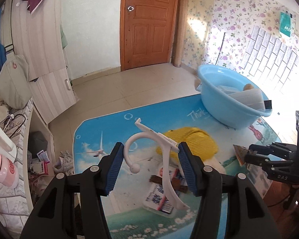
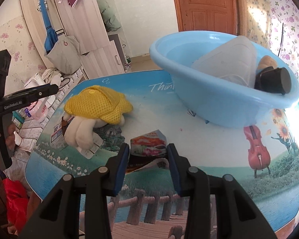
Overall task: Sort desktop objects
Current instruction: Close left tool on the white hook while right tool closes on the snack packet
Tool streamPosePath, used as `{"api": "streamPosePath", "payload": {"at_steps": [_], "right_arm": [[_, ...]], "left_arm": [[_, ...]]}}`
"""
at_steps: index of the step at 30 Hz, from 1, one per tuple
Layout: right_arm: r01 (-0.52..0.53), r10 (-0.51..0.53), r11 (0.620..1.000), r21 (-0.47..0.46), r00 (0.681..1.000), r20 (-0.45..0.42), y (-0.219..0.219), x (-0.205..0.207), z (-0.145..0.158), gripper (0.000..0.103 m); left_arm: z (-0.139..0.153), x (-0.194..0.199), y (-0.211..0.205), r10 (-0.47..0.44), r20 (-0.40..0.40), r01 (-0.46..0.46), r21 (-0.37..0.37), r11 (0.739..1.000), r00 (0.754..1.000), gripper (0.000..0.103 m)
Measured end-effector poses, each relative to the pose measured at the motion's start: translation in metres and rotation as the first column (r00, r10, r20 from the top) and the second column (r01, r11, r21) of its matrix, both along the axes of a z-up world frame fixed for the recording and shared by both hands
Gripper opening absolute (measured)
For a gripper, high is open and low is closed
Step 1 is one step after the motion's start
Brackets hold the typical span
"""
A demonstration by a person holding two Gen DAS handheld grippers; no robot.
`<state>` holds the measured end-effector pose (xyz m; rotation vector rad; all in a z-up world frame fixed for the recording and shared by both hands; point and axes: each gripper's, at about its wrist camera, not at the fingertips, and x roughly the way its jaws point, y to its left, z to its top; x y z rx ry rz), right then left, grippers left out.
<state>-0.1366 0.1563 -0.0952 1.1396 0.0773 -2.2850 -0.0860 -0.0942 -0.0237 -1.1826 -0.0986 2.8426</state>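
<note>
- Two ribbed blue pads of the left hand-held gripper (image 1: 149,166) pinched a curved white plastic hanger (image 1: 163,155) above the counter (image 1: 93,139).
- The right hand-held gripper (image 2: 147,165) clamped a glossy, crinkled snack packet (image 2: 149,145).
- A round, smooth blue basin (image 2: 219,107) stood beyond, near a yellow mesh cloth (image 2: 97,103).

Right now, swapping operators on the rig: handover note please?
Left tongs: shut on white plastic hook, lifted off the table.
Right tongs: shut on colourful snack packet, held over the table's near side.
Blue basin: at the table's far right, already holds a clear lidded box, a black cylinder and a brown item behind it.
Left on the table: plush toy under a yellow mesh cap and a printed packet beneath it.
Next, probably: drop hook and snack packet into the basin, then collect the rest.
</note>
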Motion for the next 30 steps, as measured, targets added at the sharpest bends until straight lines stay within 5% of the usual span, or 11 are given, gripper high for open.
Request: {"api": "streamPosePath", "payload": {"at_steps": [13,15,22,24,26,30], "right_arm": [[0.043,-0.043,0.999,0.007,0.996,-0.073,0.044,0.021,0.015,0.031],[0.042,-0.043,0.999,-0.01,0.998,-0.049,0.048,0.019,0.011,0.023],[0.013,-0.015,0.999,-0.046,0.999,-0.038,0.06,0.025,0.008,0.023],[0.02,-0.021,0.999,-0.031,0.999,-0.035,0.059,0.025,0.006,0.028],[0.019,-0.02,0.999,-0.033,0.999,-0.027,0.059,0.024,0.003,0.049],[-0.024,0.023,0.999,-0.028,0.999,-0.038,0.049,0.029,0.001,0.052]], "left_arm": [[-0.008,0.039,0.101,-0.182,0.036,0.179,0.062,0.982,0.983,0.055],[-0.013,0.041,0.108,-0.192,0.054,0.189,0.058,0.98,0.98,0.056],[-0.029,0.046,0.11,-0.19,0.101,0.185,0.062,0.981,0.976,0.056],[-0.034,0.047,0.109,-0.188,0.113,0.183,0.06,0.981,0.976,0.056],[-0.037,0.049,0.108,-0.188,0.122,0.182,0.058,0.982,0.974,0.056],[-0.048,0.053,0.11,-0.186,0.146,0.183,0.034,0.983,0.972,0.056]]}}
